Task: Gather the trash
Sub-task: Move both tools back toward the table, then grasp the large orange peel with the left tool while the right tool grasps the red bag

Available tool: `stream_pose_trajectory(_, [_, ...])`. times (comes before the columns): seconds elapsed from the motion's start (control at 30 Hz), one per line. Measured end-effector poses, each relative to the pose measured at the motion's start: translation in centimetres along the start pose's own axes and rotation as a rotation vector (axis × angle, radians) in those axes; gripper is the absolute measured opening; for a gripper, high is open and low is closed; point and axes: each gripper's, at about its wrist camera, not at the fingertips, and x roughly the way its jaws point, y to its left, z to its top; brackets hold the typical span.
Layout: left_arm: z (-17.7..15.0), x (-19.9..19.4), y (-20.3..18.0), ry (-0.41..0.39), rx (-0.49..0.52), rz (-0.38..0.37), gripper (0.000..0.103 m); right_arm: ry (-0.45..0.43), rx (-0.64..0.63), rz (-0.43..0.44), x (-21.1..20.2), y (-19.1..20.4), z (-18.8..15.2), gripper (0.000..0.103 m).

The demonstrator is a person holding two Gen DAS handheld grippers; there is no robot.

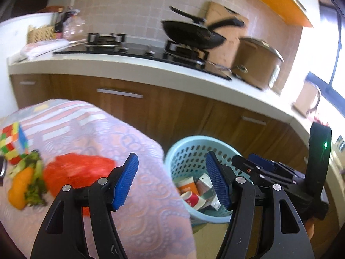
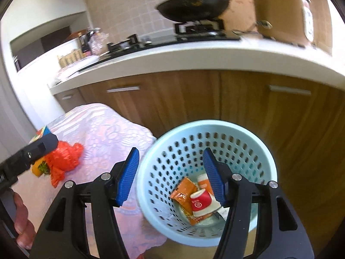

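Both the left gripper (image 1: 172, 180) and right gripper (image 2: 170, 177) are hanging with jaws wide, gripping nothing. The red bag (image 1: 79, 170) is lying crumpled on the table (image 1: 138, 151), beside the blue basket (image 2: 267, 151) holding wrappers.

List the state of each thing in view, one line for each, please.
left gripper: open, empty
right gripper: open, empty, above the basket
blue basket: upright, holds trash
red paper cup: lying in the basket
orange packet: crumpled, in the basket
red plastic bag: crumpled, on the table
wok: on the stove
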Motion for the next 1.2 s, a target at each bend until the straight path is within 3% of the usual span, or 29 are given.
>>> stream_pose_trajectory(0.13, [-0.1,-2.8,3.2,-0.045,-0.066,0.036,0.063,-0.034,-0.072,0.021,-0.9,3.3,0.5,0.053])
stream_pose_trajectory(0.37, [-0.6,-8.8,10.1,-0.112,-0.123,0.178,0.063,-0.049,-0.126,0.078,-1.3,7.6,0.6,0.052])
stream_pose_trajectory(0.47, [-1.6,-11.5,14.3,-0.161,-0.212,0.225,0.063,-0.034,-0.145,0.098,-0.7,9.3,0.3,0.052])
stream_pose_trajectory(0.67, [-3.5,-11.3,19.5,-0.086,-0.251,0.309,0.061,-0.003,-0.18,0.136,0.6,12.4,-0.4,0.052])
stream_pose_trajectory(0.93, [-4.9,-6.4,20.6,0.07,-0.198,0.253,0.044,0.021,-0.222,0.136,1.4,14.6,-1.1,0.052])
stream_pose_trajectory(1.07, [-4.8,-5.0,20.4,0.102,-0.163,0.265,0.044,0.04,-0.229,0.152,2.0,14.9,-0.9,0.052])
stream_pose_trajectory(1.2, [-4.7,-3.9,21.7,0.144,-0.208,0.248,0.049,0.069,-0.24,0.207,2.8,16.3,-0.7,0.053])
